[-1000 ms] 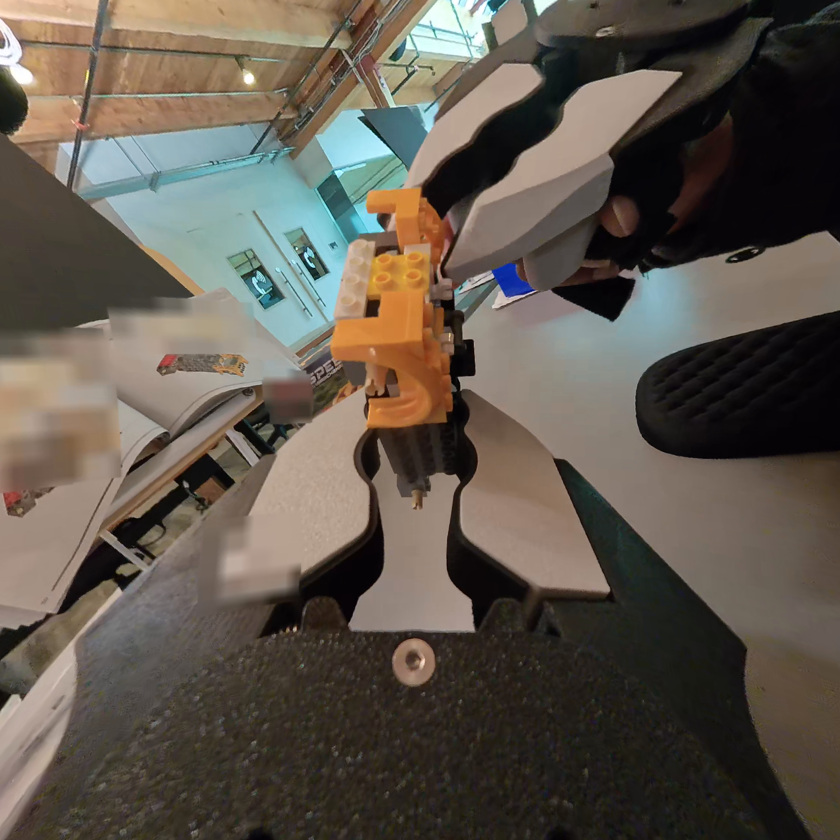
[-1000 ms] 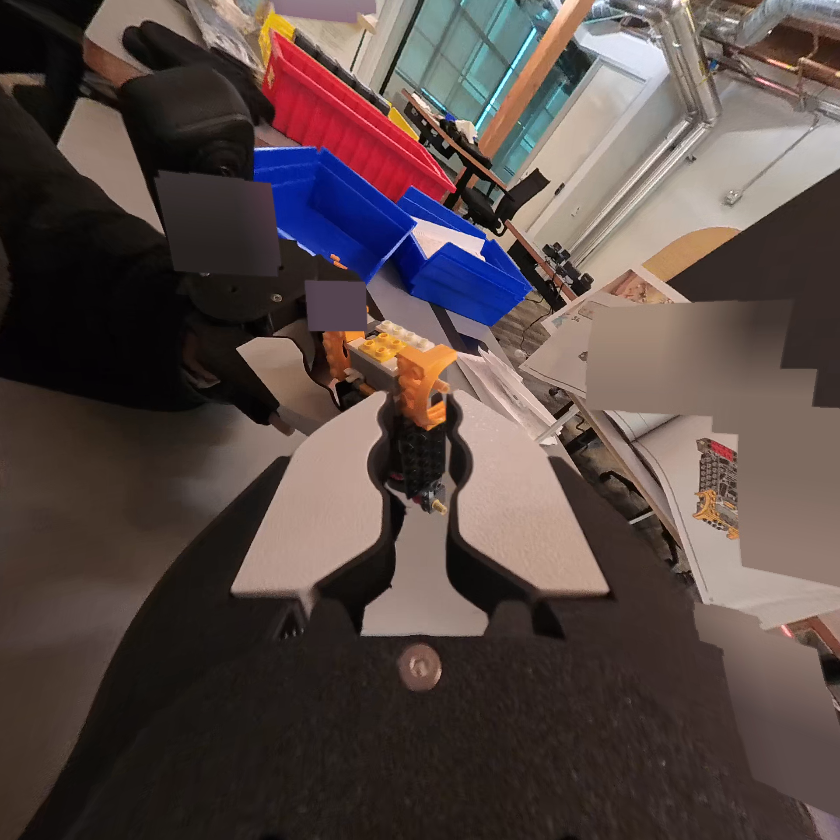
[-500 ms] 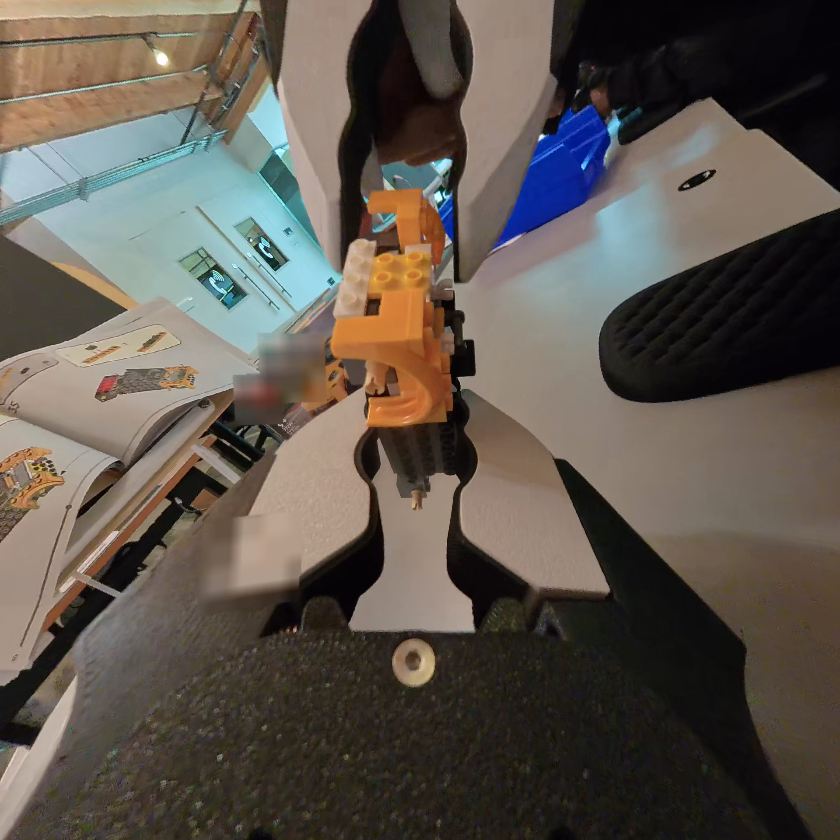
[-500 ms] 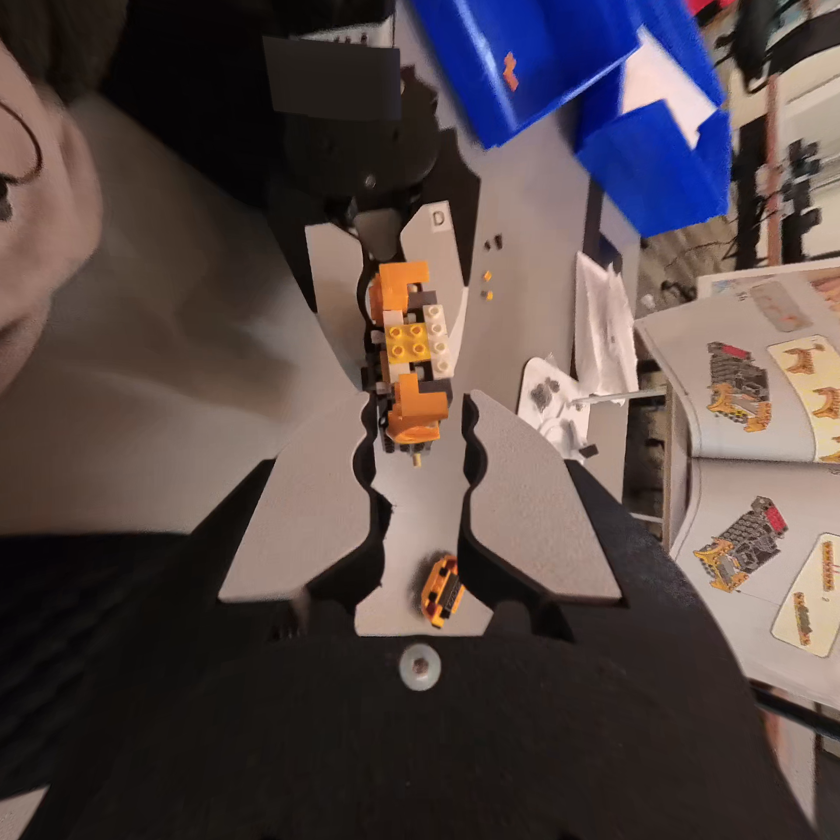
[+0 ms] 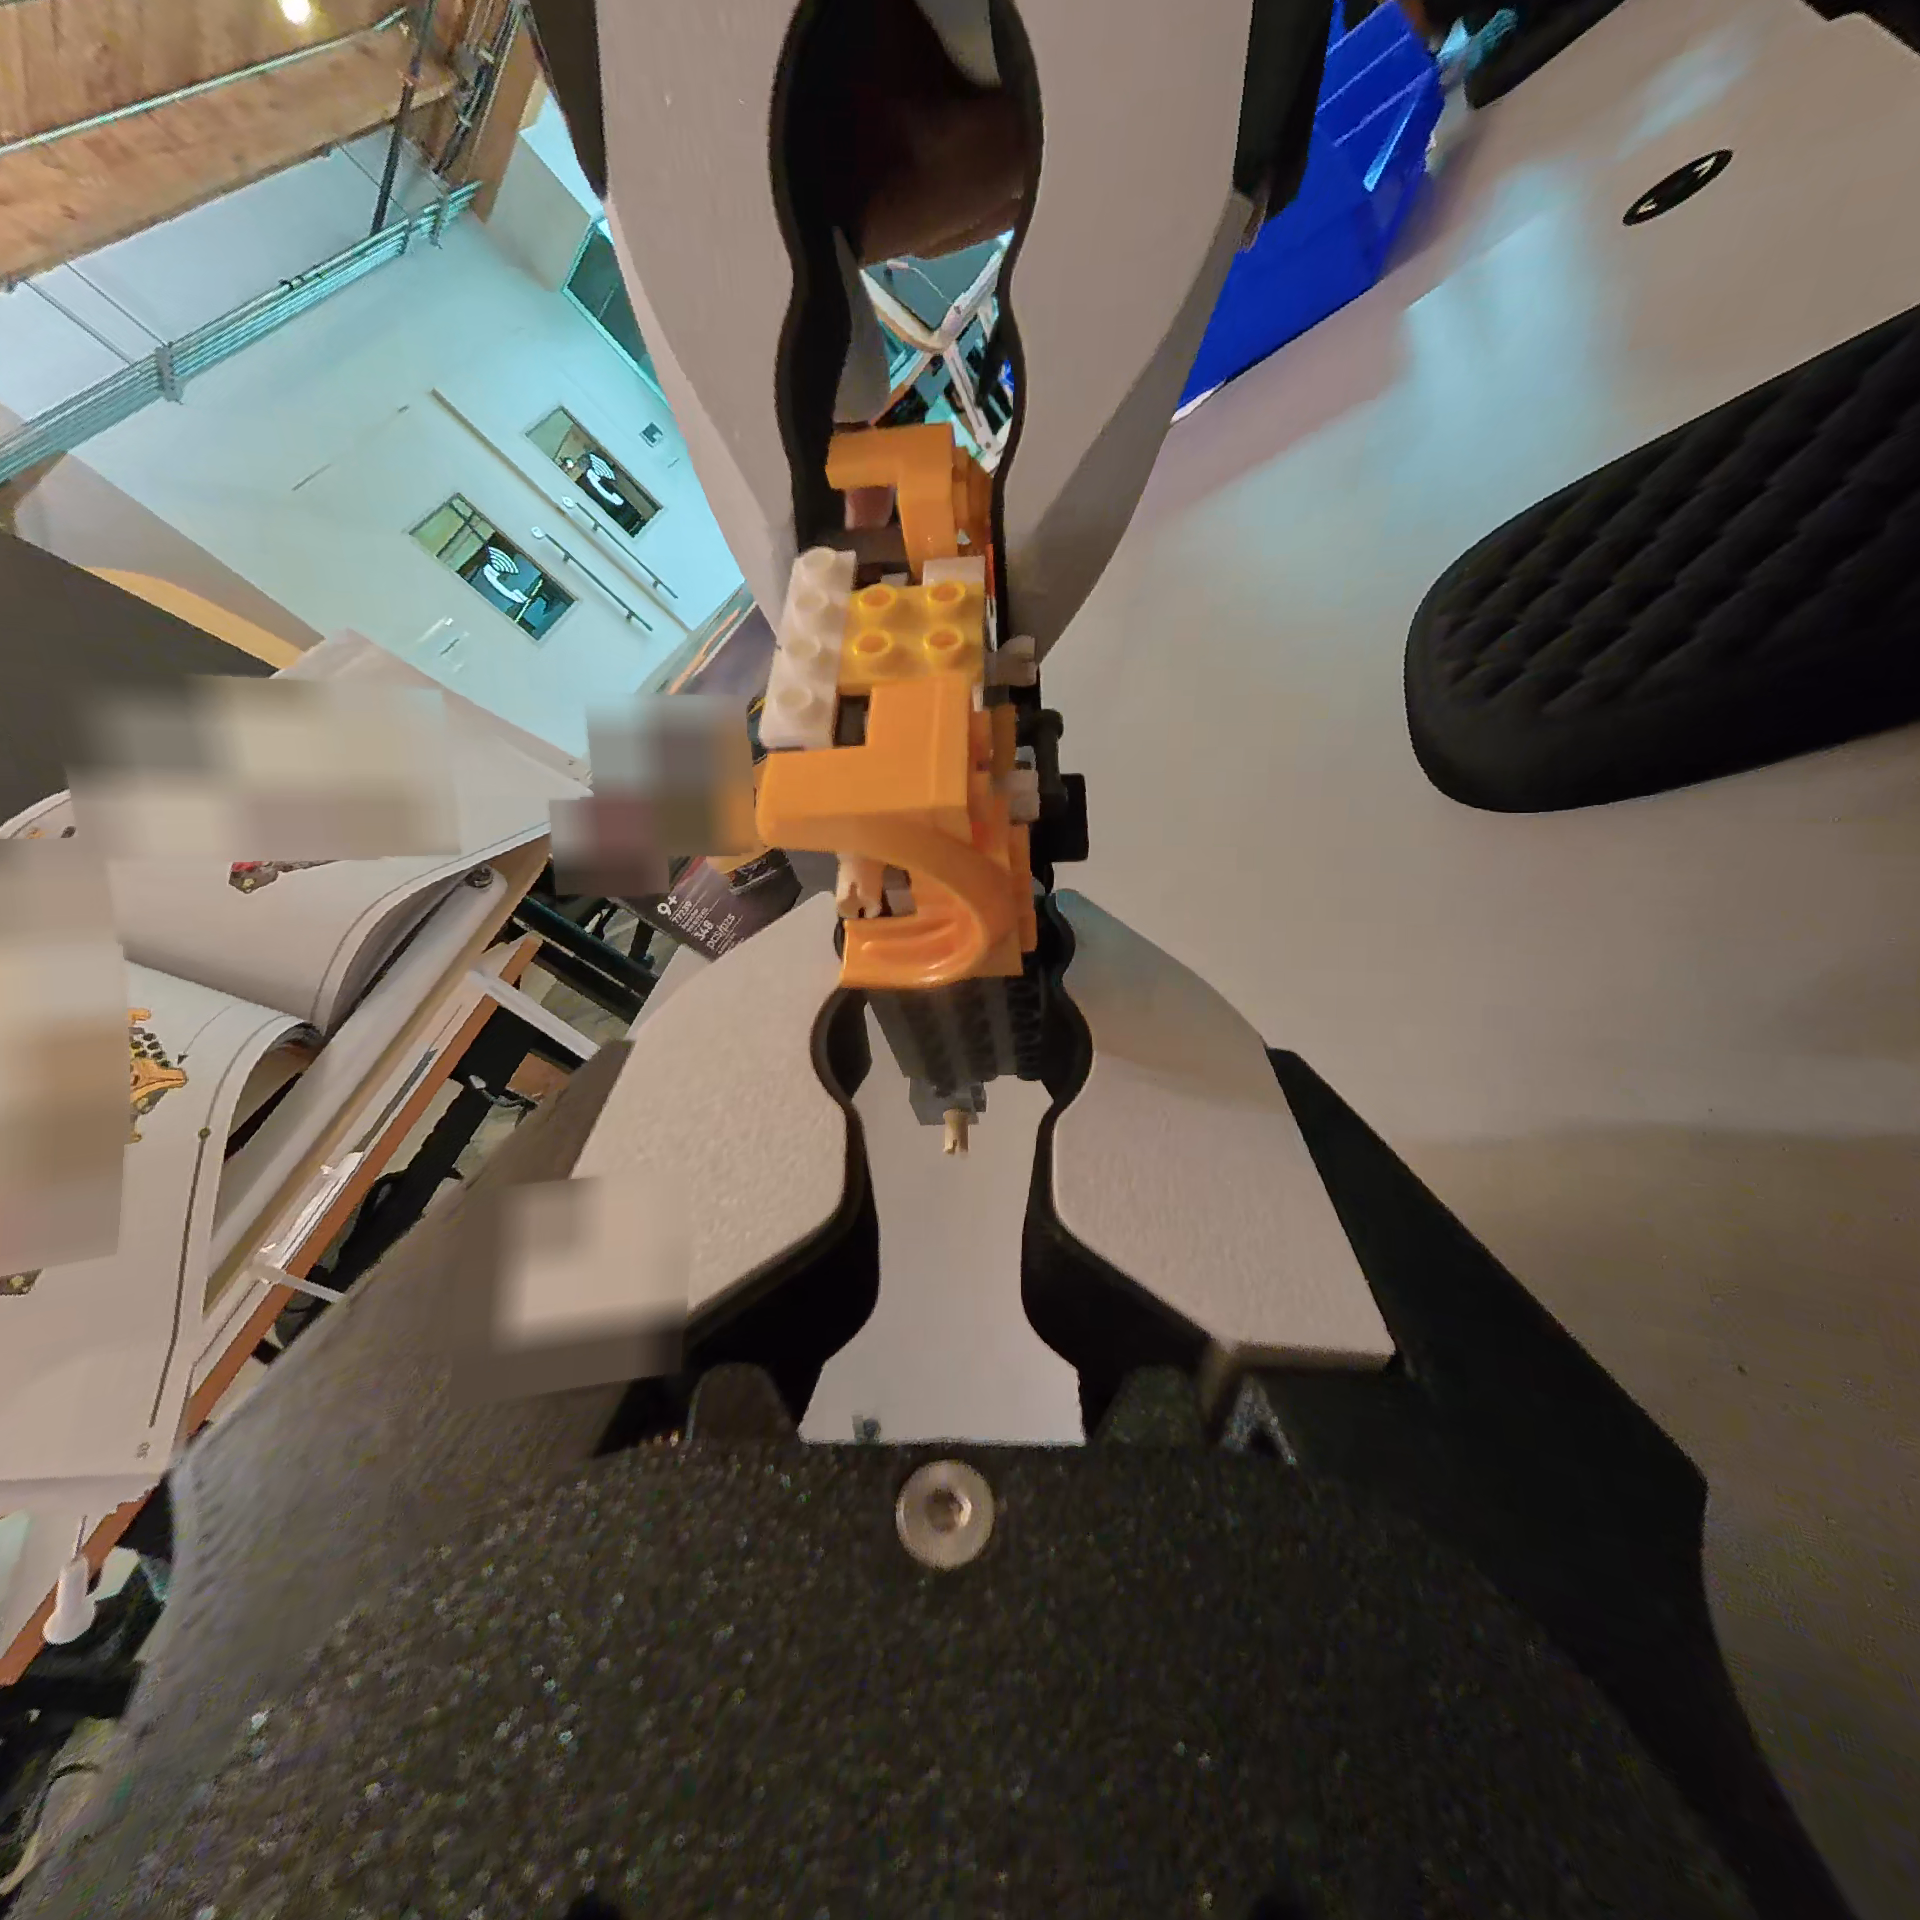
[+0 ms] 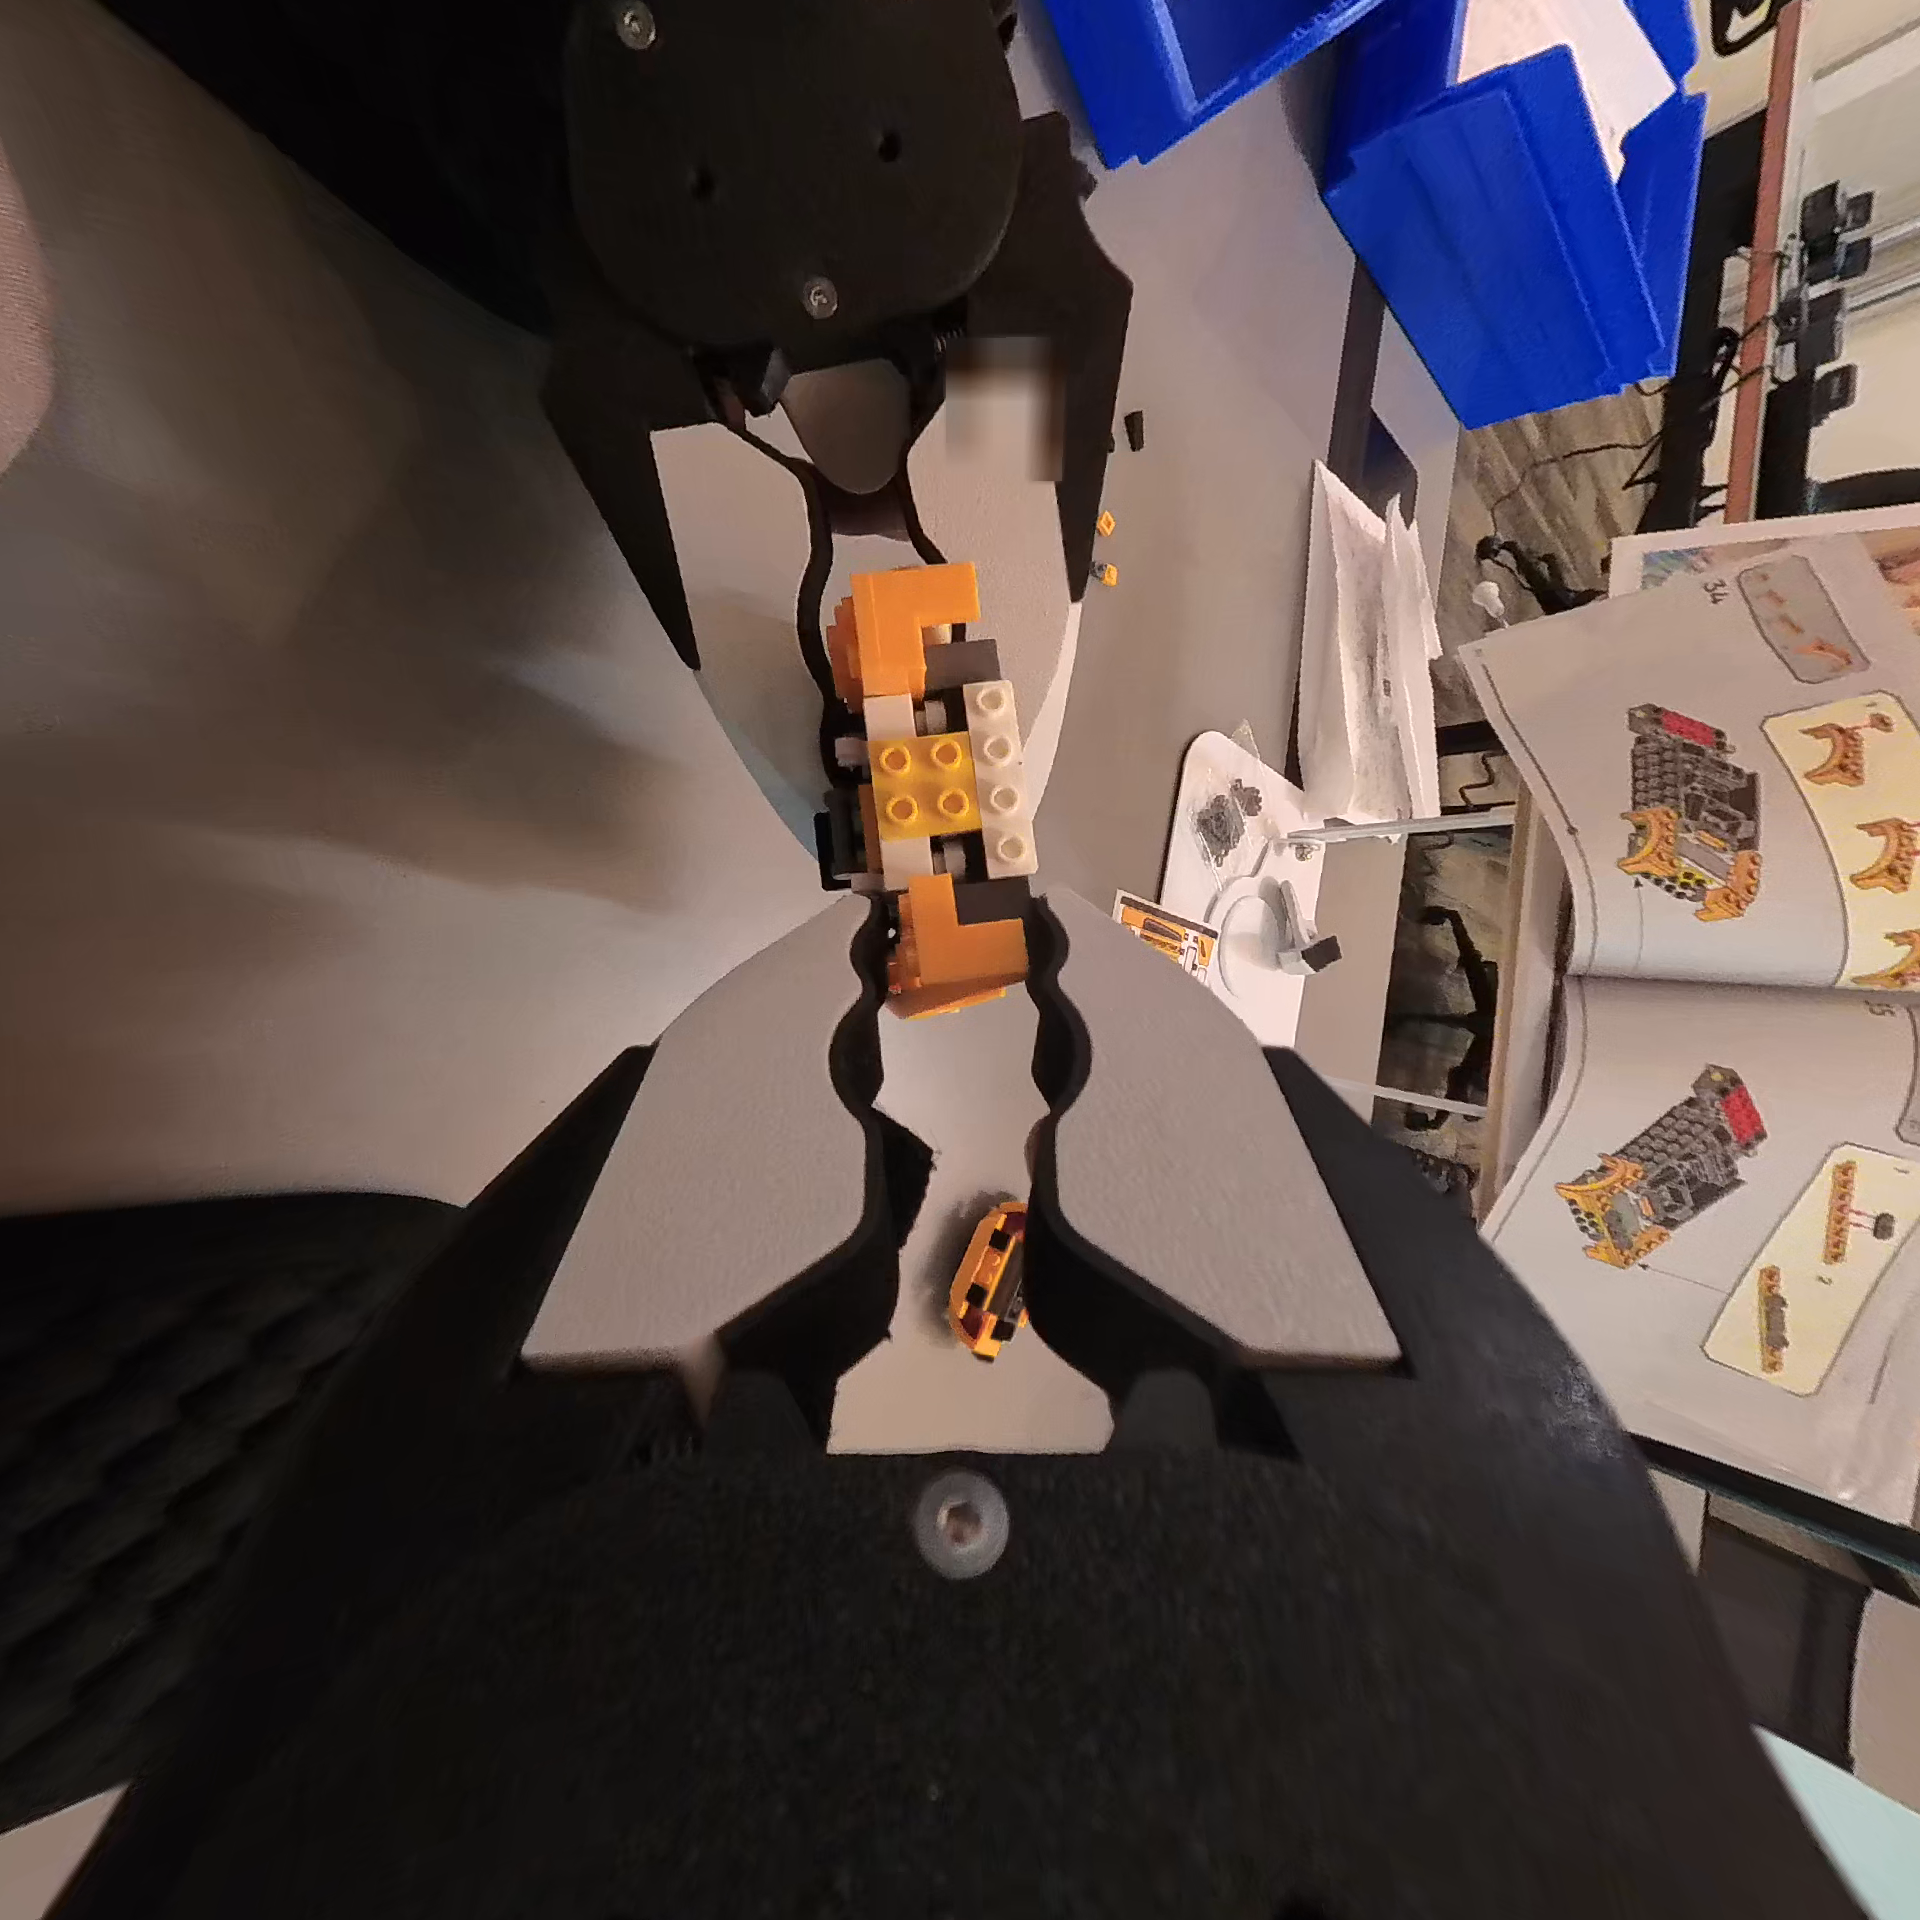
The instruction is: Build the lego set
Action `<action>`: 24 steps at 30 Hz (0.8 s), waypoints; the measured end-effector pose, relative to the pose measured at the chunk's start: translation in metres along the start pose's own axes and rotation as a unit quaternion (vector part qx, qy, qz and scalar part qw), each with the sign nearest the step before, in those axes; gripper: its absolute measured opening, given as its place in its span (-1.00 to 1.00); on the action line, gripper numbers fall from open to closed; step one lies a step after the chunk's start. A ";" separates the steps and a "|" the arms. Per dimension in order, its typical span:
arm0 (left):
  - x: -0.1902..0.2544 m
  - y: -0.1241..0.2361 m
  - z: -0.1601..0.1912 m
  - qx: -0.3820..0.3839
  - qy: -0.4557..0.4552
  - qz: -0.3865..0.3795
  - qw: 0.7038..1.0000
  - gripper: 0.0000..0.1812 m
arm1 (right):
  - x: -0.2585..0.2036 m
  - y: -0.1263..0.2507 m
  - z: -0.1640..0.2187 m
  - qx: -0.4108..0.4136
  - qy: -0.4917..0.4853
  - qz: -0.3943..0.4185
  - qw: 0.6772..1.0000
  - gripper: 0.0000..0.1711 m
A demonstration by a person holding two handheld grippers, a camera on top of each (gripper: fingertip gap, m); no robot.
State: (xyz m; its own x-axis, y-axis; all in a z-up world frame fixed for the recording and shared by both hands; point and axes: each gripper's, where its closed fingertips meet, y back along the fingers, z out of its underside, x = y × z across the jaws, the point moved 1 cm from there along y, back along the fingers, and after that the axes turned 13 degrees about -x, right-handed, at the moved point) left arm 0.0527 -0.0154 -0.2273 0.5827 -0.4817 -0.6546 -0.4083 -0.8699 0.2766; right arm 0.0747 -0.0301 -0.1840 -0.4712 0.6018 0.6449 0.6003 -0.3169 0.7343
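The lego assembly point(image 5: 904, 769) is orange, yellow, white and dark grey, with two orange arch pieces. It is held in the air between both grippers, which face each other. My left gripper point(image 5: 940, 935) is shut on its dark near end, below one orange arch. My right gripper point(image 6: 951, 914) is shut around the other orange end of the assembly point(image 6: 945, 790). The right gripper also shows at the top of the left wrist view point(image 5: 904, 613). The left gripper shows at the top of the right wrist view point(image 6: 930, 748).
A small orange and black lego piece point(image 6: 987, 1288) lies on the grey table point(image 5: 1558, 1039) under my right gripper. Blue bins point(image 6: 1507, 208), an open instruction booklet point(image 6: 1714, 935) and a white bag of small parts point(image 6: 1247, 831) are at the right. A black textured pad point(image 5: 1662, 603) lies nearby. Some 5 cm of space lies between my two pairs of fingers.
My right gripper swung round to face the left one head on, stood open half a second ago, and has now moved in and closed on the orange end. The left gripper kept its hold.
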 end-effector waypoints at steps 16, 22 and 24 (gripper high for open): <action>0.015 -0.004 0.000 0.028 0.121 0.129 0.984 -0.67 | -0.001 0.005 0.005 0.035 -0.098 -0.046 0.993 -0.55; 0.022 0.001 -0.007 0.078 0.234 0.236 0.940 -0.67 | 0.005 0.011 0.011 0.101 -0.185 -0.141 0.967 -0.52; 0.023 0.002 -0.010 0.089 0.247 0.251 0.932 -0.67 | 0.002 0.006 0.009 0.118 -0.198 -0.156 0.961 -0.52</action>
State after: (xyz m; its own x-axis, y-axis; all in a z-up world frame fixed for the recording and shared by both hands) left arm 0.0720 -0.0297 -0.2348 0.5210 -0.8516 -0.0578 -0.8011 -0.5113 0.3112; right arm 0.0832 -0.0245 -0.1804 -0.3975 0.8866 0.2366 0.6224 0.0710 0.7795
